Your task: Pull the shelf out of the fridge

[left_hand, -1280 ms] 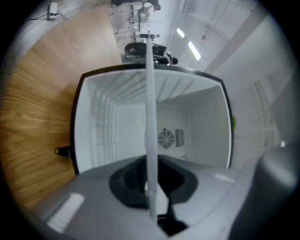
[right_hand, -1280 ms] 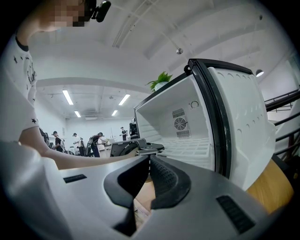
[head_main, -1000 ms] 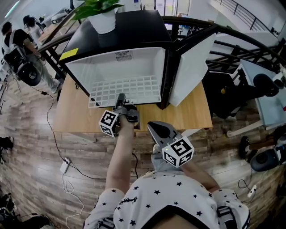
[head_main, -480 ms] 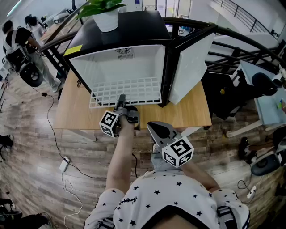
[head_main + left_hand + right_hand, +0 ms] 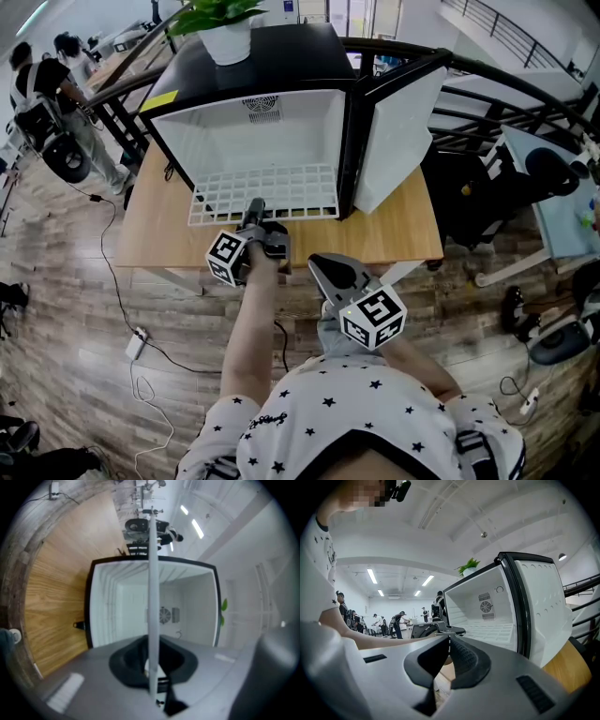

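The white wire shelf (image 5: 267, 190) sticks partly out of the open mini fridge (image 5: 253, 70) on the wooden table (image 5: 398, 234). My left gripper (image 5: 253, 216) is shut on the middle of the shelf's front edge. In the left gripper view the shelf (image 5: 153, 573) shows edge-on as a white bar running between the jaws of the left gripper (image 5: 152, 667). My right gripper (image 5: 325, 266) hangs back near the person's body, off the table's front edge, shut with nothing in it. In the right gripper view the right gripper (image 5: 449, 656) points towards the fridge (image 5: 487, 606).
The fridge door (image 5: 398, 136) stands open to the right. A potted plant (image 5: 228, 37) sits on top of the fridge. Black railings run behind the table, and people stand at the far left. A cable lies on the wooden floor (image 5: 141, 342).
The head view has shifted slightly. The left gripper stays shut on the shelf's front edge, and the shelf has hardly moved. The right gripper has held still.
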Demonstrator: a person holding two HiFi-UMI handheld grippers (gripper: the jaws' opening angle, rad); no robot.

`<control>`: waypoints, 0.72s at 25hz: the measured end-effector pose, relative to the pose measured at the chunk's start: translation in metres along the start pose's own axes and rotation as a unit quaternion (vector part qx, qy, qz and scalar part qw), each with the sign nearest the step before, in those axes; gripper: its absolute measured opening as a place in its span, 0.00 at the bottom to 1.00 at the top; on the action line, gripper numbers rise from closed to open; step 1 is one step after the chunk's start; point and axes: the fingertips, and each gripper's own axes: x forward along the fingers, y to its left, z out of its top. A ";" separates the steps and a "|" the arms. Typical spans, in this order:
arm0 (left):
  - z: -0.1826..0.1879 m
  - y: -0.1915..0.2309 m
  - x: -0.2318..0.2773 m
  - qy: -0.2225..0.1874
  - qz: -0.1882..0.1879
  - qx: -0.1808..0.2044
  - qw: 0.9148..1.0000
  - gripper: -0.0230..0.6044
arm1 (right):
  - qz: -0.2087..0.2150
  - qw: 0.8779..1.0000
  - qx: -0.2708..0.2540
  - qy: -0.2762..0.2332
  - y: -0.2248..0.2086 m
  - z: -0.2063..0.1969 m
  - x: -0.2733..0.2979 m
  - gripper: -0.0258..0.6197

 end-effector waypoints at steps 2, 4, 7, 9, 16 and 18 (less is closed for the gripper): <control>0.000 0.001 -0.009 0.002 0.001 0.000 1.000 0.08 | 0.003 1.000 -0.001 -0.001 0.004 0.000 -0.001 0.08; -0.003 0.004 -0.019 0.008 0.002 0.003 1.000 0.08 | 0.005 1.000 -0.002 -0.003 0.007 0.001 -0.002 0.08; -0.008 0.010 -0.033 0.013 0.004 0.010 1.000 0.08 | 0.008 1.000 -0.003 -0.006 0.014 0.001 -0.004 0.08; -0.009 0.011 -0.046 0.015 0.001 0.014 1.000 0.08 | 0.011 1.000 -0.003 -0.008 0.022 -0.002 -0.008 0.08; -0.010 0.009 -0.086 0.017 -0.015 0.009 1.000 0.08 | 0.015 1.000 -0.005 -0.009 0.053 -0.014 -0.021 0.08; -0.012 0.009 -0.091 0.018 -0.017 0.010 1.000 0.08 | 0.015 1.000 -0.004 -0.008 0.053 -0.016 -0.024 0.08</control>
